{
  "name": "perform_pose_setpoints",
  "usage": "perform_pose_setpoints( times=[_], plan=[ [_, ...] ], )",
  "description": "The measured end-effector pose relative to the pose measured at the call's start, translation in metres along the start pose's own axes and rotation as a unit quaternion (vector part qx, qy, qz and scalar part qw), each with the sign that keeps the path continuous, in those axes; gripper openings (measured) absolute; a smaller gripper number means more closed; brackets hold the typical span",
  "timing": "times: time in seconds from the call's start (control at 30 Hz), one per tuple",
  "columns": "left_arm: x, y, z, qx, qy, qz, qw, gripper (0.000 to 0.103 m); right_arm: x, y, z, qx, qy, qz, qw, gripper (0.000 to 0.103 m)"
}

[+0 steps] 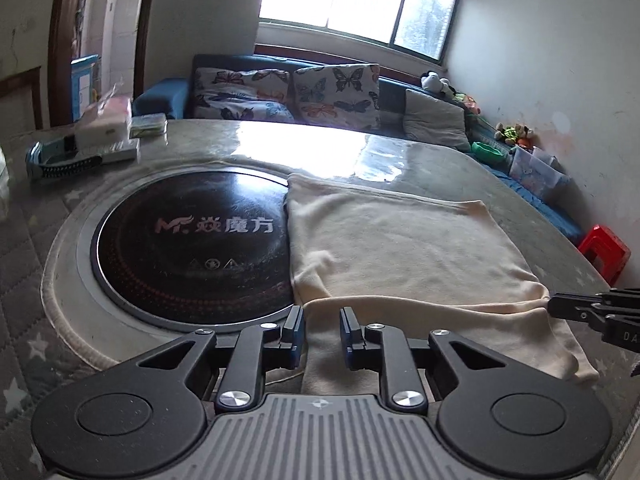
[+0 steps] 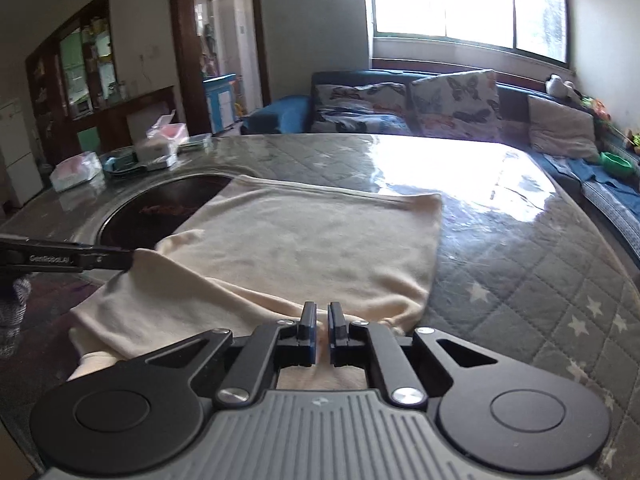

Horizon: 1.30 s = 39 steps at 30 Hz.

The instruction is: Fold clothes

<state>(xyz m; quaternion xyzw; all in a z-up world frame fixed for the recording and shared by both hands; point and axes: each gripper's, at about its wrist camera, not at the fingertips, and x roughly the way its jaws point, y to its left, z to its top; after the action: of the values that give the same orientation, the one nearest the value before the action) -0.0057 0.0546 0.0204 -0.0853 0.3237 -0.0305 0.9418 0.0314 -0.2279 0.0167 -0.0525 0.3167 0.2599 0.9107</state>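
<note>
A cream garment [image 1: 400, 248] lies flat on the round table, its near edge lifted and folded back; it also shows in the right wrist view [image 2: 304, 240]. My left gripper [image 1: 322, 330] stands over the garment's near left edge with a gap between its pads, cloth lying in the gap. In the right wrist view it comes in from the left [image 2: 120, 259] at the cloth's lifted corner. My right gripper [image 2: 322, 322] is nearly closed, pinching the garment's near right edge. Its tip shows at the cloth's right edge in the left wrist view [image 1: 560, 305].
A black induction hob [image 1: 192, 248] is set in the table [image 1: 420, 156], partly under the garment. Tissue packs, boxes and a brush [image 1: 100, 136] sit at the far left. A sofa with butterfly cushions [image 1: 288, 92] stands behind, a red stool [image 1: 604, 248] to the right.
</note>
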Motion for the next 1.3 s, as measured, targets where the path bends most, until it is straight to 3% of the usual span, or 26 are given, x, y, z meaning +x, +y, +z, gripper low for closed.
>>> perform_pose_setpoints(
  times=[0.17,0.27,0.43,0.57,0.7,0.9,0.93,1.03,1.1,1.13,1.2,1.3],
  plan=[
    [-0.029,-0.017,-0.010,0.079,-0.014,-0.049,0.9956,0.022,-0.004,0.006,-0.008,-0.022,0.027,0.016,0.999,0.009],
    [-0.042,-0.025,-0.026,0.140,-0.010,-0.052,0.9887,0.022,-0.009,0.007,-0.016,-0.044,0.039,0.011,0.998,0.011],
    [-0.060,-0.034,-0.054,0.241,0.001,-0.049,0.9693,0.022,-0.032,0.016,-0.016,-0.084,0.019,0.025,0.996,0.011],
    [-0.067,-0.046,-0.074,0.303,-0.003,-0.052,0.9516,0.024,-0.024,0.019,-0.024,-0.092,0.035,0.040,0.994,0.011],
    [-0.066,-0.061,-0.084,0.340,-0.019,-0.057,0.9386,0.032,-0.024,0.018,-0.031,-0.091,0.042,0.035,0.994,0.012],
    [-0.056,-0.079,-0.093,0.389,-0.047,-0.059,0.9181,0.032,-0.039,0.022,-0.031,-0.122,0.044,0.032,0.991,0.019],
    [-0.054,-0.081,-0.095,0.395,-0.052,-0.059,0.9152,0.032,-0.042,0.023,-0.032,-0.131,0.045,0.033,0.990,0.024],
    [-0.049,-0.085,-0.094,0.395,-0.060,-0.062,0.9148,0.030,-0.050,0.029,-0.038,-0.165,0.045,0.032,0.985,0.033],
    [-0.049,-0.083,-0.089,0.380,-0.066,-0.067,0.9201,0.020,-0.057,0.034,-0.042,-0.195,0.044,0.030,0.979,0.038],
    [-0.049,-0.082,-0.086,0.373,-0.069,-0.070,0.9227,0.017,-0.061,0.037,-0.045,-0.208,0.043,0.030,0.977,0.047],
    [-0.046,-0.078,-0.075,0.348,-0.067,-0.074,0.9323,0.009,-0.067,0.042,-0.051,-0.234,0.040,0.035,0.971,0.052],
    [-0.039,-0.071,-0.056,0.304,-0.063,-0.077,0.9475,0.008,-0.069,0.052,-0.058,-0.272,0.035,0.045,0.961,0.055]
  ],
)
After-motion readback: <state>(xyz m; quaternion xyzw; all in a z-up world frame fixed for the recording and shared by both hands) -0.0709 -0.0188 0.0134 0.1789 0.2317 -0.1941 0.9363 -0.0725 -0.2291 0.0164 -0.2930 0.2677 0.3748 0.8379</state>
